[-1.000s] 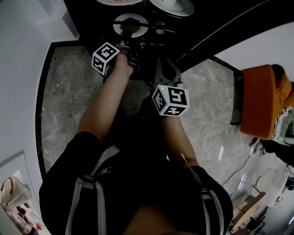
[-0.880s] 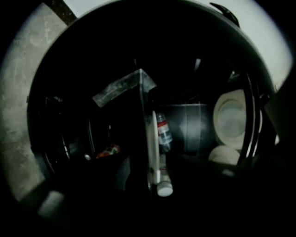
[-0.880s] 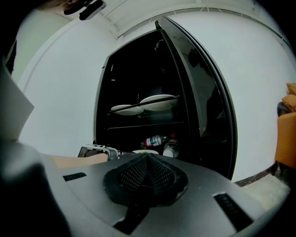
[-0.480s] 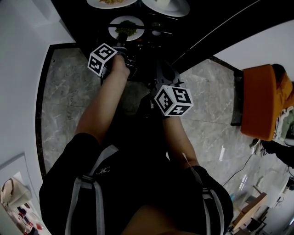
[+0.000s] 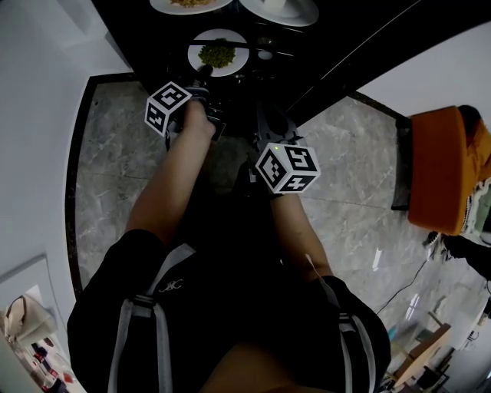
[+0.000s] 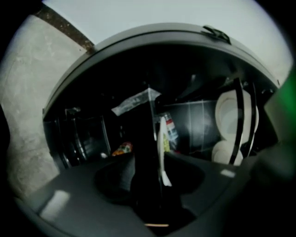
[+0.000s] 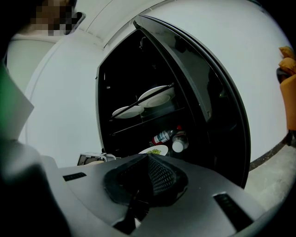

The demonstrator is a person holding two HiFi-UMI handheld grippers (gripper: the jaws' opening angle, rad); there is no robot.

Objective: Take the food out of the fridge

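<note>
A white plate of green food (image 5: 219, 54) sits on a shelf inside the dark open fridge (image 5: 322, 46). My left gripper (image 5: 202, 74) reaches to the plate's near rim. In the left gripper view the plate's rim (image 6: 161, 149) stands edge-on between the wide jaws, which have just been closing a little, and I see no pad pressing on it. My right gripper (image 5: 266, 121) hangs back by the fridge opening, its jaws shut to a point (image 7: 148, 159) with nothing in them. The right gripper view shows the same plate (image 7: 154, 150) beyond those jaws.
Two more plates (image 5: 280, 8) lie on the shelf above, and a bottle (image 7: 164, 137) and a white-lidded jar (image 7: 178, 146) lie beside the green food. The fridge door (image 7: 208, 92) stands open on the right. The floor is grey marble (image 5: 107, 161), and an orange seat (image 5: 441, 169) stands at far right.
The left gripper has shifted slightly left and down at the plate's near edge. The right gripper has rolled a little and stayed in place.
</note>
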